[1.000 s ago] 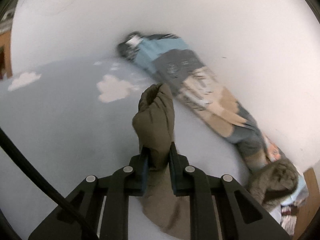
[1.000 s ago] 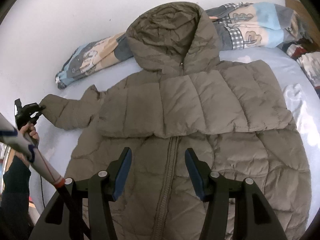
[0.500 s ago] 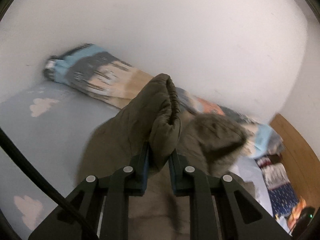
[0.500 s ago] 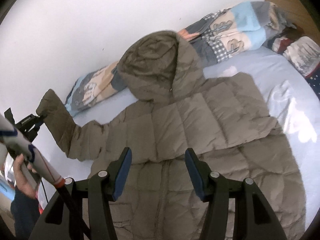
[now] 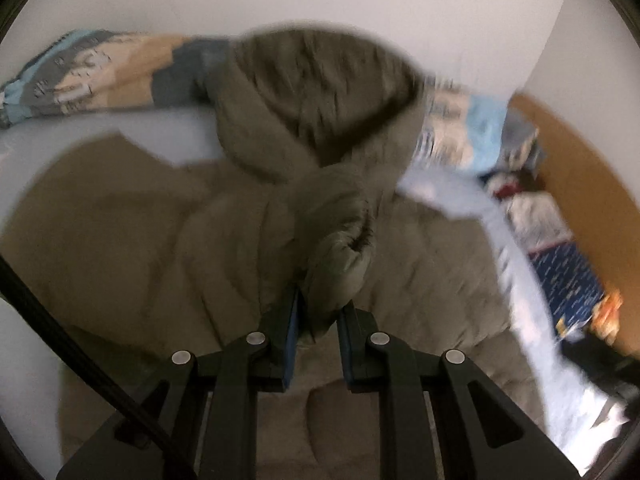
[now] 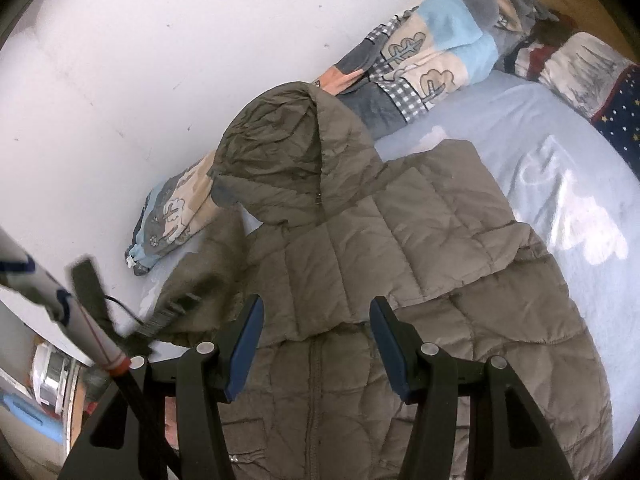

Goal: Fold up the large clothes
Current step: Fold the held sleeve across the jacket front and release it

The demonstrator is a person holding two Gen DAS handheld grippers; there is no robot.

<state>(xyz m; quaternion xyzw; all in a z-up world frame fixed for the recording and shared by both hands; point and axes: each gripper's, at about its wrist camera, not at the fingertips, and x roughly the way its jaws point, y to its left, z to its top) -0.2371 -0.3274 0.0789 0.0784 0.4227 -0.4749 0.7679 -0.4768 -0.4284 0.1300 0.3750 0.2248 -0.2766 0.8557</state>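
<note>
An olive puffer jacket (image 6: 420, 264) with a hood (image 6: 280, 148) lies front up on the light blue bed sheet (image 6: 560, 184). One sleeve is folded across its chest. My left gripper (image 5: 318, 320) is shut on the cuff of the other sleeve (image 5: 340, 252) and holds it above the jacket's body (image 5: 160, 240), below the hood (image 5: 312, 100). In the right wrist view the left gripper (image 6: 160, 316) and raised sleeve (image 6: 216, 268) are blurred at the left. My right gripper (image 6: 316, 340) is open and empty above the jacket's zipper.
A rolled patchwork blanket (image 6: 420, 56) lies along the white wall (image 6: 160, 40) behind the hood. Folded clothes and a star-patterned item (image 6: 616, 108) sit at the right end of the bed. A wooden board (image 5: 580, 152) stands at the right.
My left gripper has swung the sleeve cuff up from the bed's left side and over the jacket's body. The right gripper has stayed open, shifting slightly over the jacket.
</note>
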